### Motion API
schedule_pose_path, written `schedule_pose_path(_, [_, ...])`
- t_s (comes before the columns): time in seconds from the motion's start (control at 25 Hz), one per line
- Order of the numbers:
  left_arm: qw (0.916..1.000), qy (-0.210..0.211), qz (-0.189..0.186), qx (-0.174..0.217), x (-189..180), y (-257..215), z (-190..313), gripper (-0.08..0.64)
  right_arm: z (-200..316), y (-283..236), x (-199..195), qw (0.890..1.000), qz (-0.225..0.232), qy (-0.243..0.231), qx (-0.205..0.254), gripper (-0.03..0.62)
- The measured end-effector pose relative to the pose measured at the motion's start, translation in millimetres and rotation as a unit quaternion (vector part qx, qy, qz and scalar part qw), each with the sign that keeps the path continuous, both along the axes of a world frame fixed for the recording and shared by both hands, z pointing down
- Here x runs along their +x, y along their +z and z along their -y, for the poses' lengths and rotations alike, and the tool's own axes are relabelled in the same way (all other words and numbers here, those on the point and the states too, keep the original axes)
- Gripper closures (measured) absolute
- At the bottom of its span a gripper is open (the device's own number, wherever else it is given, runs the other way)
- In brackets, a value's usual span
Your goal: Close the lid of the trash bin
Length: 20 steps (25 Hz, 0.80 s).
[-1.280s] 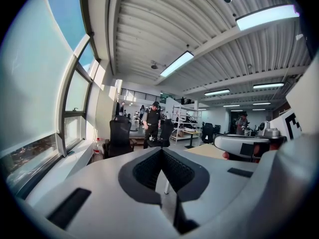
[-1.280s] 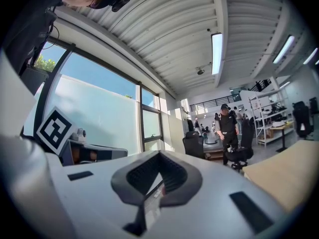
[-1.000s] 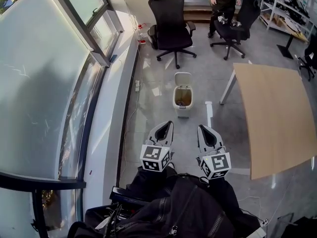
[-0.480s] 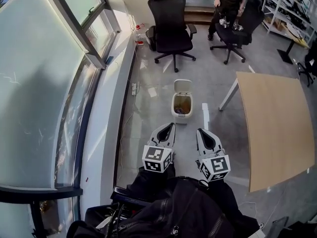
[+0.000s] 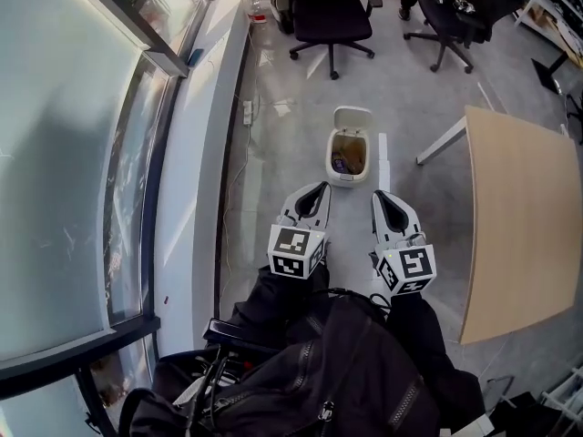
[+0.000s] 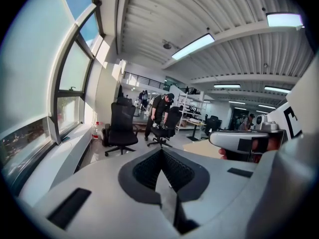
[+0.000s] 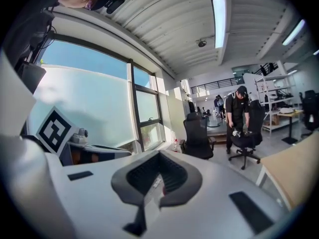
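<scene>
White plastic trash bin (image 5: pixel 349 166), lid (image 5: pixel 353 116) up, stands just ahead of the left gripper (image 5: pixel 319 189) and right gripper (image 5: pixel 380 197); both jaws closed, empty

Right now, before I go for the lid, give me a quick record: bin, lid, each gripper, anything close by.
trash bin: on the floor, upright
lid: open, raised at the bin's far edge
left gripper: shut, empty, short of the bin, not touching
right gripper: shut, empty, short of the bin, not touching
nearby: table to the right
</scene>
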<state>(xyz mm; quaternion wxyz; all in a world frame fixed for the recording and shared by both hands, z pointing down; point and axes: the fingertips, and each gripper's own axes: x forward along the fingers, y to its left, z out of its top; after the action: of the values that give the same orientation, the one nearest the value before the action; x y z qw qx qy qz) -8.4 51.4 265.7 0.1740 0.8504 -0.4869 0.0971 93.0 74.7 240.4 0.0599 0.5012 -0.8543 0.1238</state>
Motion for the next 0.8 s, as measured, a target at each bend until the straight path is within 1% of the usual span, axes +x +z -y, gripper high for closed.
schedule_pose_path(0.32, [0.9986,0.009,-0.008,-0.052,-17.7,55.8,57.2,0.558,55.8,50.6,-35.0,0.998,-0.027,-0.021,-0.055,0.588])
schedule_pose_path(0.48, [0.9976,0.01,-0.006,-0.069,-28.3,81.1,81.8,0.558,74.3,75.2,-49.4,0.996,-0.041,-0.035,-0.076,0.588])
schedule_pose_path(0.68, [0.996,0.012,0.001,-0.089,-22.4,108.7,91.3,0.558,81.4,107.1,-47.7,0.992,-0.048,-0.047,-0.106,0.588])
schedule_pose_path(0.8, [0.9936,0.001,0.008,-0.113,-16.8,132.7,83.6,0.558,78.6,129.5,-42.8,0.989,-0.044,-0.063,-0.129,0.588])
